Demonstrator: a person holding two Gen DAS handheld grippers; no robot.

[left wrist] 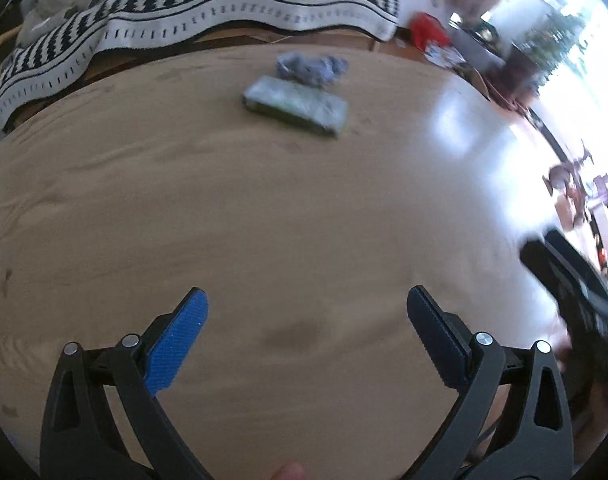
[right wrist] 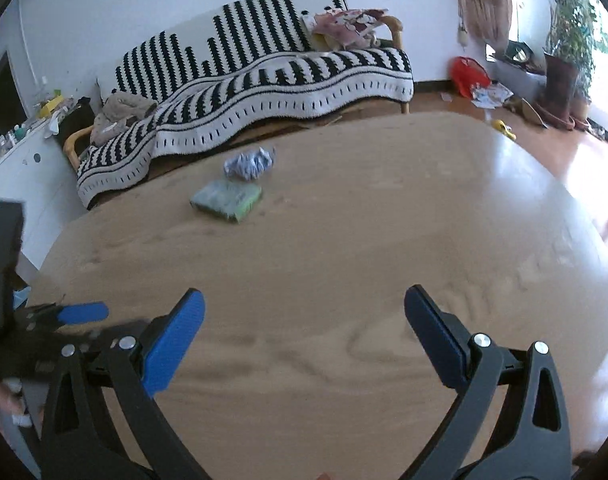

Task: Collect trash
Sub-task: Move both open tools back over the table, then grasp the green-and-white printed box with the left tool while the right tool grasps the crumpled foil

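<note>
Hovering level over the table (left wrist: 224, 220), both claws gape, empty.

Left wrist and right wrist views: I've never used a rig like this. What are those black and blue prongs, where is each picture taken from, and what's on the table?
Each picture comes from a fisheye camera mounted on a hand-held gripper, looking forward along its two fingers. The black arms with blue pads are those fingers. There is no robot arm; a person carries one gripper in each hand.

The left gripper is open and holds nothing. The right gripper is also open and empty.

Both hover over a wooden table. At its far side lie a crumpled bluish wrapper and, just nearer, a flat greenish packet. Behind the table stands a sofa under a black-and-white blanket.
</note>
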